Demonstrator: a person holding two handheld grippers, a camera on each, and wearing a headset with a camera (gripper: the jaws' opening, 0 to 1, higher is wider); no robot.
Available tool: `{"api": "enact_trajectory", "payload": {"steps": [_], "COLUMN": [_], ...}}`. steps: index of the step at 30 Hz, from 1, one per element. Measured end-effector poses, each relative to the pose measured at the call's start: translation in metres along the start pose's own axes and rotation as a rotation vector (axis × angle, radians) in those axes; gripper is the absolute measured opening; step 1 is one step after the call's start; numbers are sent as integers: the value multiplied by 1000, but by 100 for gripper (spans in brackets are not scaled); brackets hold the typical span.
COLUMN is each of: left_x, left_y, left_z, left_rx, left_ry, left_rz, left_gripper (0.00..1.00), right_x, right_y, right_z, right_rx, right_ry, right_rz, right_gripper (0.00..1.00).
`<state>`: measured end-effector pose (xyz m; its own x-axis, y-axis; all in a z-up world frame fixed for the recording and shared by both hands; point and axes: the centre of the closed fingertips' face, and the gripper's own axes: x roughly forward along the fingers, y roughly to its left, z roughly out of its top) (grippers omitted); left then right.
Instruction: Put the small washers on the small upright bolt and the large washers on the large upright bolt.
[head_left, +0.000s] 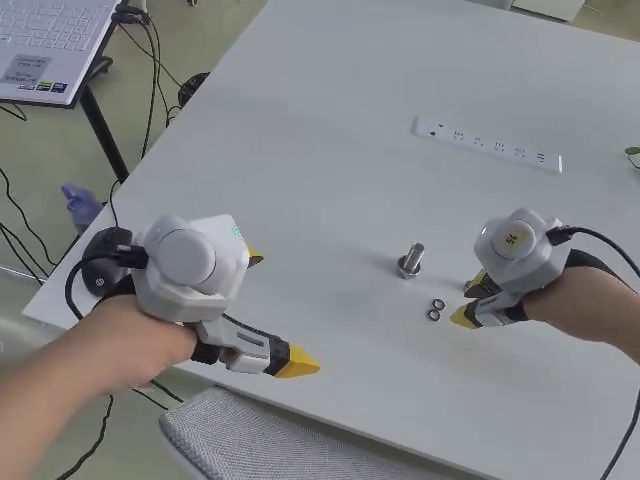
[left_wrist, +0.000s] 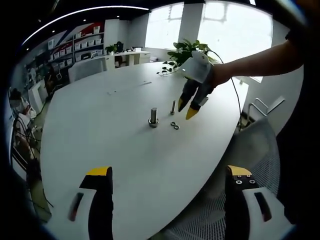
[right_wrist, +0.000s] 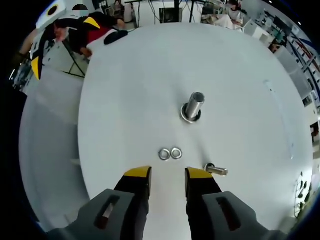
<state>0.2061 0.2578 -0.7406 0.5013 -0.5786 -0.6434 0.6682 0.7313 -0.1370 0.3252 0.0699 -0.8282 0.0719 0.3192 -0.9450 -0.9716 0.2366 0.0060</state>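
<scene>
Small-washer pickup pending. My right gripper (right_wrist: 167, 175), slightly parted and empty, aims at small washers (right_wrist: 170, 153) near large bolt (right_wrist: 193, 106); left gripper (left_wrist: 169, 172) spread. Next: pinch one.

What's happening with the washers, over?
Left gripper open, empty. Right gripper open, just short of two small silver metal washers on white table. Nothing between.

Big white table (head_left: 330, 90) takes up most of the room, with a white power strip (head_left: 487, 145) lying flat on it. Bright windows (left_wrist: 220, 25) at the far end pour in daylight, and there's a leafy plant (left_wrist: 187, 50) in front of them. Shelves (left_wrist: 75, 42) stacked with boxes line one wall. Grey mesh chair (head_left: 260, 445) sits at the near edge, a laptop (head_left: 50, 40) is on a stand beside the table, and the floor (head_left: 55, 150) is pale greenish
</scene>
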Motion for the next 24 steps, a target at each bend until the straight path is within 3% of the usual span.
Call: {"api": "enact_trajectory", "payload": {"steps": [17, 24], "left_x": [-9, -9], "left_y": [15, 19], "left_z": [-18, -13], "left_rx": [-18, -12], "left_ry": [23, 15], "left_rz": [9, 18], "left_gripper": [90, 89], "right_x": [24, 30], "right_y": [-13, -14], "right_z": [5, 8], "right_rx": [4, -1], "right_ry": [26, 35], "right_rz": [-14, -8], "right_gripper": [27, 26]}}
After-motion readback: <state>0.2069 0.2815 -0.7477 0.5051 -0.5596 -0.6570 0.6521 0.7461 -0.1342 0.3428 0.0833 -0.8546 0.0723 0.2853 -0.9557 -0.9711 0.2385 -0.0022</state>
